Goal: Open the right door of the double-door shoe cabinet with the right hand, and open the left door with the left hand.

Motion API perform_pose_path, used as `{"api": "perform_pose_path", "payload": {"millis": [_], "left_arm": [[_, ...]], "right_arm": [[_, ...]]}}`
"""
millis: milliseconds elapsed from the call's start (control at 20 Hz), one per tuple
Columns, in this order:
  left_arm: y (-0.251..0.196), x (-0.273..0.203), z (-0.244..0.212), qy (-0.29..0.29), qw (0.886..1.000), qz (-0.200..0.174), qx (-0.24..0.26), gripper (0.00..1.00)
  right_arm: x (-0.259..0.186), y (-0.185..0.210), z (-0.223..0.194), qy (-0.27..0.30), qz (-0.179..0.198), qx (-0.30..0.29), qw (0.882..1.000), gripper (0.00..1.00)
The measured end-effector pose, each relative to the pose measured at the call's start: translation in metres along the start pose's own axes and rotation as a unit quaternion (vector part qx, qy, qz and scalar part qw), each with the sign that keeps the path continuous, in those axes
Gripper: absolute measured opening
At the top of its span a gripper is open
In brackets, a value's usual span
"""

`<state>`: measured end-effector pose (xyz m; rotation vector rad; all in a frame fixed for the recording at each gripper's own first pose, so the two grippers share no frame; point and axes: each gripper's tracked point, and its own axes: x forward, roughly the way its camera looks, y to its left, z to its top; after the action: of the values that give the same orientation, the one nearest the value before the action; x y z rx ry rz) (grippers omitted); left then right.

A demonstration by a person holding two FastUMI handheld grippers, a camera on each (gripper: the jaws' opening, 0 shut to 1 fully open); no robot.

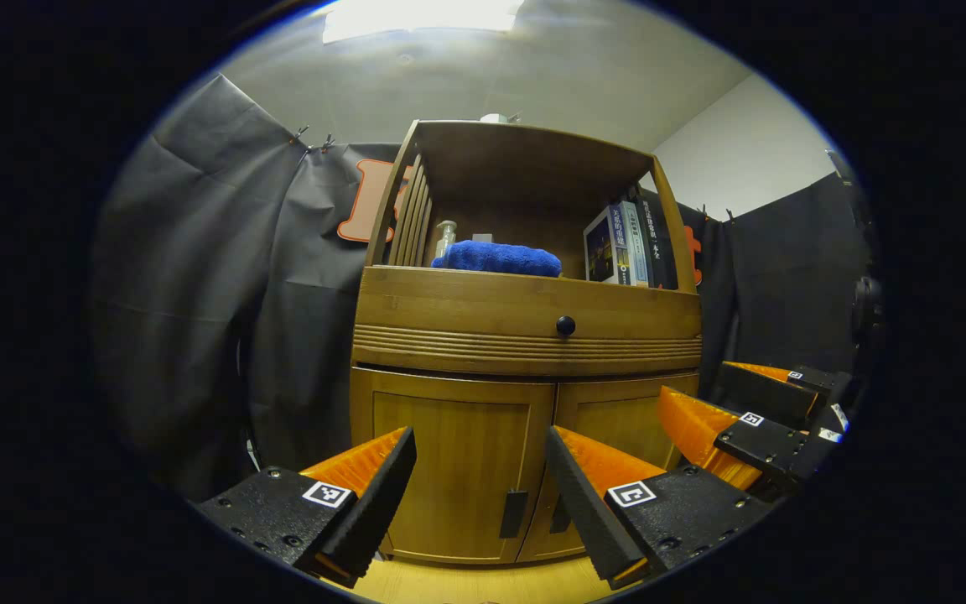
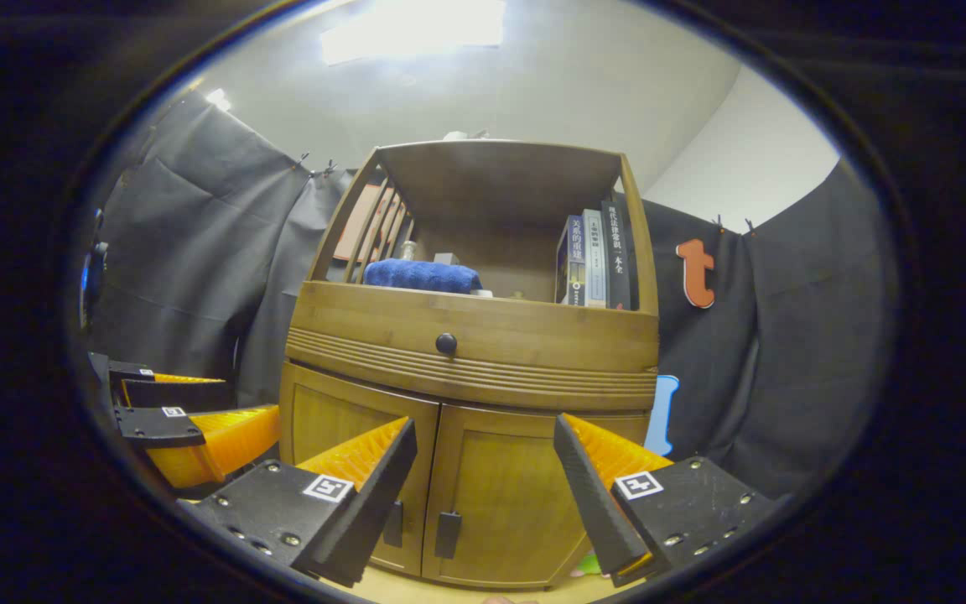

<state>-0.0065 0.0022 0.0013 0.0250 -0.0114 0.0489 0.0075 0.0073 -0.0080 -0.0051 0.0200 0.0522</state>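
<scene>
Black cloth hangs behind the shoe cabinet. Our left gripper and right gripper gape wide, empty, before its closed left door and right door. The books' spine writing we cannot read.

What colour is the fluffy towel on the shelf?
The towel is bright blue, folded on the cabinet's open shelf. It shows best in the left gripper view.

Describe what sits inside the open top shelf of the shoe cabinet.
A folded blue towel, a small clear bottle behind it, and upright books at the right. The towel covers whatever lies behind it.
</scene>
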Motion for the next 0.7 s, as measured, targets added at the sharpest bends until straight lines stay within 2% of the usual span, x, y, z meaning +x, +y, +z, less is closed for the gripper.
{"api": "perform_pose_path", "payload": {"millis": [200,250,350,400,550,600,650,700], "left_arm": [[0.008,-0.006,0.001,-0.003,1.0,0.015,0.004,0.95],[0.013,-0.007,0.002,-0.004,1.0,0.021,0.006,0.92],[0.026,-0.012,0.004,-0.004,0.999,0.039,0.013,0.92],[0.034,-0.016,0.004,-0.003,0.998,0.052,0.018,0.96],[0.069,-0.029,0.005,0.002,0.994,0.1,0.035,0.95],[0.081,-0.035,0.006,0.004,0.992,0.117,0.04,0.95],[0.092,-0.041,0.007,0.006,0.99,0.134,0.043,0.92],[0.103,-0.048,0.006,0.009,0.987,0.151,0.046,0.95]], "right_arm": [[0.006,0.005,-0.012,0.012,0.007,-0.003,1.0,0.98],[0.008,0.01,-0.018,0.019,0.013,-0.002,1.0,0.98],[0.018,0.018,-0.032,0.033,0.025,-0.005,0.999,0.97],[0.022,0.021,-0.039,0.041,0.027,-0.005,0.999,0.98],[0.04,0.033,-0.066,0.073,0.036,-0.001,0.997,0.93],[0.045,0.038,-0.076,0.084,0.039,0.0,0.996,0.95],[0.051,0.041,-0.086,0.094,0.039,-0.003,0.995,0.95],[0.057,0.043,-0.097,0.106,0.037,-0.006,0.994,0.95]]}}
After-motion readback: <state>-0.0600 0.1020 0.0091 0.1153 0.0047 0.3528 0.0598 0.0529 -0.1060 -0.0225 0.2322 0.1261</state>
